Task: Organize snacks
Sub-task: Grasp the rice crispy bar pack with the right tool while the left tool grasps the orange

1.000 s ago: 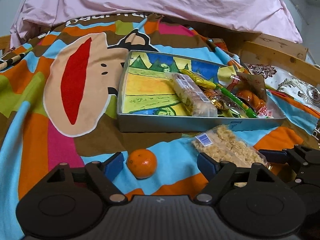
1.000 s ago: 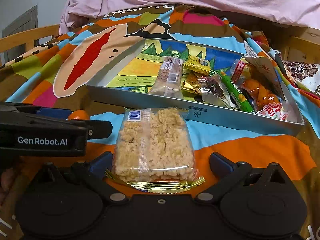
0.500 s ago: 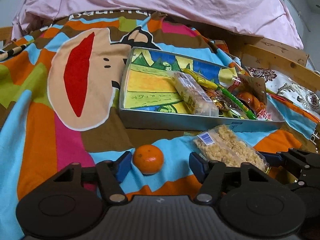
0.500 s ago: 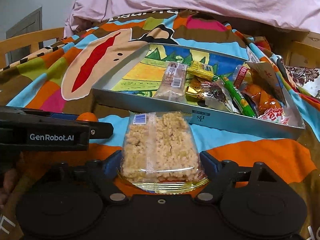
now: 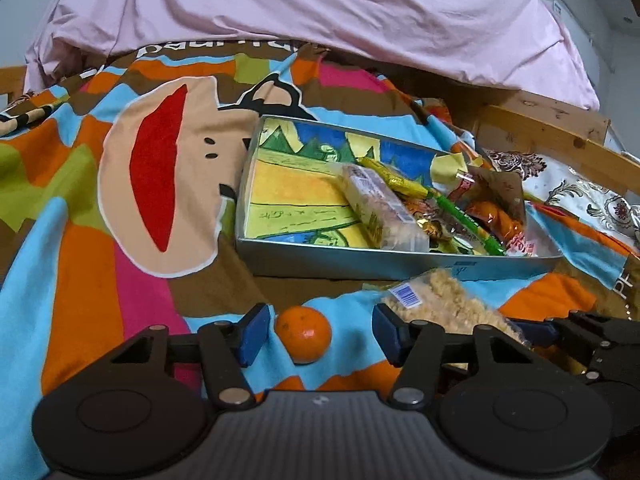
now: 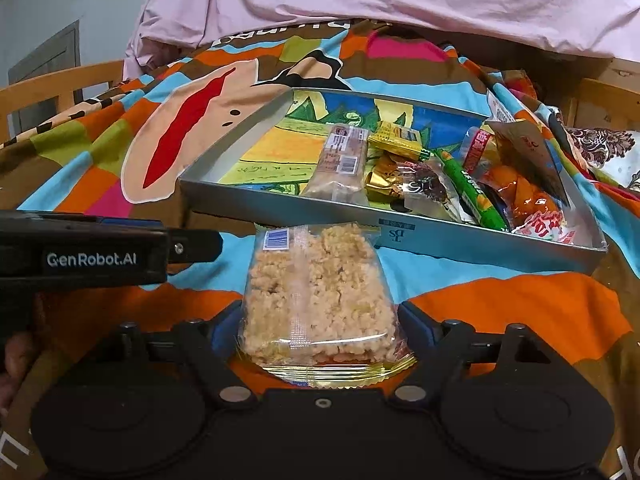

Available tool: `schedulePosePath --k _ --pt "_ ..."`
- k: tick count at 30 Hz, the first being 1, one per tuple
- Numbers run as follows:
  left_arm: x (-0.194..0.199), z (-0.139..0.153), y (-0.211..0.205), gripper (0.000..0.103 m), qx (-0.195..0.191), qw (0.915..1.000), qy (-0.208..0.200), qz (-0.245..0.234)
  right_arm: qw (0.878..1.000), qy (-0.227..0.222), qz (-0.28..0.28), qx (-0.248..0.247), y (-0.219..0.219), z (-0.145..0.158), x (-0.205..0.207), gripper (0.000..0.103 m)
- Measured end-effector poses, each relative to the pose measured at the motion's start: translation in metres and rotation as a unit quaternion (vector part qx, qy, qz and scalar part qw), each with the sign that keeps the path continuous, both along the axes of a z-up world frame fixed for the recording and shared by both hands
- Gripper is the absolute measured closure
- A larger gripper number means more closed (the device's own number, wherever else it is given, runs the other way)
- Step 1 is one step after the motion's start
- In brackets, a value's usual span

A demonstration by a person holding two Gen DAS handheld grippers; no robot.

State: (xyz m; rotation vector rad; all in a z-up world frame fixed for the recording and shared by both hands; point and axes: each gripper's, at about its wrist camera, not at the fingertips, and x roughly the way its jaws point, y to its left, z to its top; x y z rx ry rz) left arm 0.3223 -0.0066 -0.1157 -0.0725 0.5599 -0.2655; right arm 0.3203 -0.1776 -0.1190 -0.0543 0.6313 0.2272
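Observation:
A small tangerine (image 5: 304, 334) lies on the colourful blanket between the blue pads of my left gripper (image 5: 319, 334). Its jaws are closing: the left pad is almost at the fruit and the right pad stands clear of it. A clear packet of puffed rice crisps (image 6: 316, 296) lies flat in front of the silver tray (image 6: 280, 208). My right gripper (image 6: 318, 328) has both pads pressed against the packet's near end. The tray's right half holds several wrapped snacks, among them a clear-wrapped bar (image 5: 380, 212) and a green stick (image 6: 472, 192).
A pink sheet (image 5: 320, 8) is heaped behind the tray. Wooden rails (image 5: 560, 120) and a flowered cloth (image 5: 580, 196) lie to the right. In the right wrist view the left gripper's body (image 6: 88, 256) reaches in from the left, with a hand (image 6: 12, 360) behind it.
Both pairs of jaws have narrowed. The right pads came in onto the sides of the rice crisp packet. The left pads drew closer around the tangerine. Neither snack has moved.

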Motion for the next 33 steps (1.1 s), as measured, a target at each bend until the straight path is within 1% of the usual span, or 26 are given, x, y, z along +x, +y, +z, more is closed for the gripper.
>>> schedulePosePath --k 5,7,9,10,12,13,17,20,22,23,25,27,28,29,30,31,32,33 --pt "0.008 0.001 -0.003 0.038 0.009 0.9998 0.016 -0.012 1.0 0.005 0.002 0.01 -0.002 0.001 0.003 0.019" --pt "0.01 0.003 -0.007 0.038 0.02 0.9996 0.013 -0.017 1.0 0.007 0.004 0.016 -0.003 0.002 0.005 0.019" --pt "0.01 0.006 -0.012 0.038 0.035 0.999 -0.001 -0.028 1.0 0.009 0.004 0.021 -0.004 0.002 0.006 0.019" --pt "0.01 0.006 -0.015 0.036 0.043 0.9984 -0.004 -0.037 1.0 0.01 0.004 0.023 -0.005 0.002 0.006 0.019" --pt "0.011 0.004 -0.019 0.035 0.051 0.9975 0.001 -0.049 1.0 0.012 0.004 0.026 -0.006 0.002 0.006 0.02" --pt "0.012 0.003 -0.018 0.035 0.05 0.9977 0.004 -0.045 1.0 0.012 0.003 0.028 -0.006 0.002 0.006 0.021" --pt "0.014 0.002 -0.008 0.036 0.025 0.9989 0.016 -0.037 0.999 0.011 0.001 0.033 -0.008 0.003 0.005 0.024" --pt "0.015 0.001 -0.006 0.037 0.031 0.9989 0.024 -0.028 0.999 0.014 -0.002 0.033 -0.01 0.004 0.004 0.025" --pt "0.019 -0.002 -0.007 0.037 0.04 0.9981 0.042 -0.019 0.999 0.018 -0.006 0.033 -0.011 0.006 0.002 0.025" --pt "0.021 -0.003 -0.007 0.037 0.041 0.9977 0.052 -0.016 0.999 0.02 -0.009 0.034 -0.012 0.008 0.0 0.025" --pt "0.022 -0.004 -0.005 0.037 0.038 0.9976 0.054 -0.016 0.999 0.025 -0.017 0.035 -0.015 0.01 -0.005 0.025" --pt "0.021 -0.004 -0.006 0.041 0.041 0.9976 0.053 -0.018 0.999 0.025 -0.017 0.034 -0.016 0.011 -0.009 0.025" --pt "0.021 -0.004 -0.006 0.045 0.044 0.9975 0.053 -0.017 0.999 0.023 -0.017 0.031 -0.016 0.01 -0.011 0.025" --pt "0.02 -0.004 -0.007 0.053 0.045 0.9975 0.053 -0.016 0.999 0.023 -0.017 0.03 -0.016 0.01 -0.011 0.025" --pt "0.019 -0.004 -0.007 0.057 0.047 0.9974 0.053 -0.014 0.999 0.023 -0.018 0.031 -0.016 0.01 -0.011 0.025" --pt "0.018 -0.004 -0.007 0.065 0.049 0.9973 0.054 -0.011 0.999 0.023 -0.019 0.031 -0.016 0.011 -0.012 0.025" --pt "0.016 -0.004 -0.007 0.069 0.051 0.997 0.056 -0.01 0.999 0.023 -0.019 0.031 -0.017 0.011 -0.012 0.026" --pt "0.014 -0.003 -0.007 0.069 0.051 0.9969 0.058 -0.01 0.999 0.024 -0.02 0.03 -0.018 0.011 -0.014 0.026"
